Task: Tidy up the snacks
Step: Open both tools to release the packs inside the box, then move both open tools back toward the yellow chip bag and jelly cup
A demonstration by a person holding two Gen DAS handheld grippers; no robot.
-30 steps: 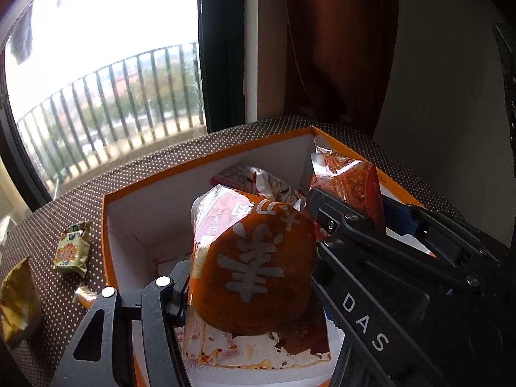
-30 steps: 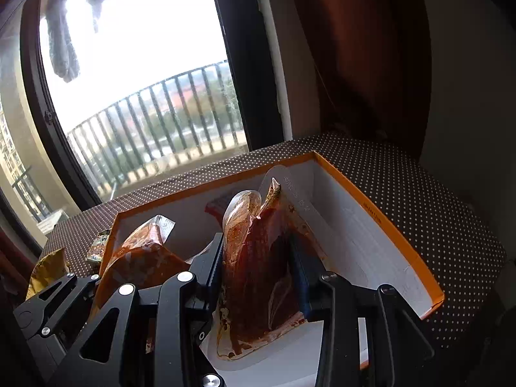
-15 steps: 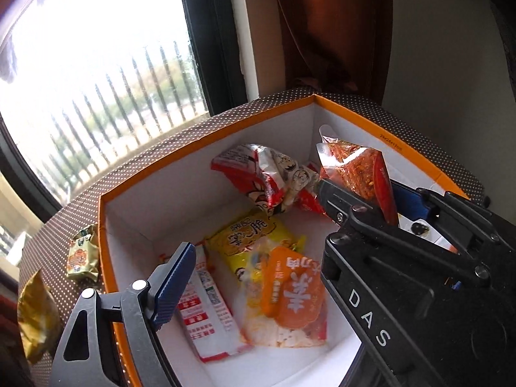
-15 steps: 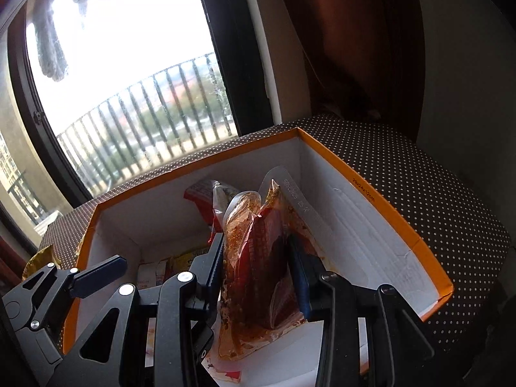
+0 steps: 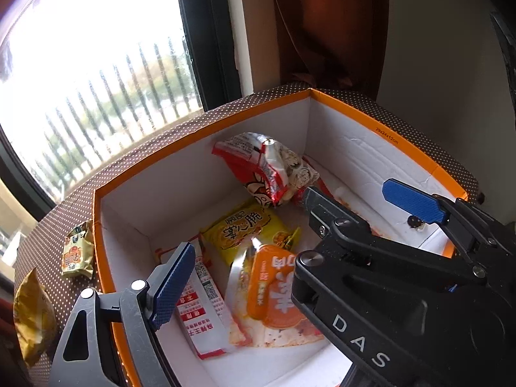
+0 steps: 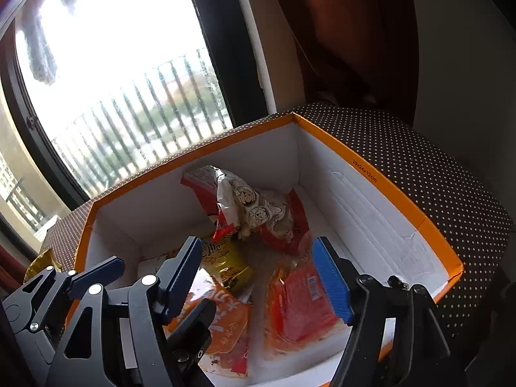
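An orange-rimmed box (image 5: 416,158) (image 6: 380,174) with white walls holds several snack packets. The orange packet (image 5: 274,293) (image 6: 225,325) lies on its floor beside a yellow packet (image 5: 245,229) and a white-and-red packet (image 5: 200,309). A red sauce packet (image 6: 303,300) lies on the floor under my right gripper (image 6: 261,274), which is open and empty above the box. My left gripper (image 5: 238,277) is open and empty over the box; only its left finger shows, the right gripper's body hides the other side. A red-and-white crumpled bag (image 5: 267,167) (image 6: 248,206) leans in the far corner.
The box stands on a brown dotted tablecloth (image 6: 429,161). Outside the box, at the left, lie a small green-and-orange packet (image 5: 75,248) and a gold packet (image 5: 32,316). A window with balcony railing and a dark curtain stand behind.
Both grippers opened. The left one dropped the orange packet into the box first; the right one then let the red sauce packet fall to the floor of the box.
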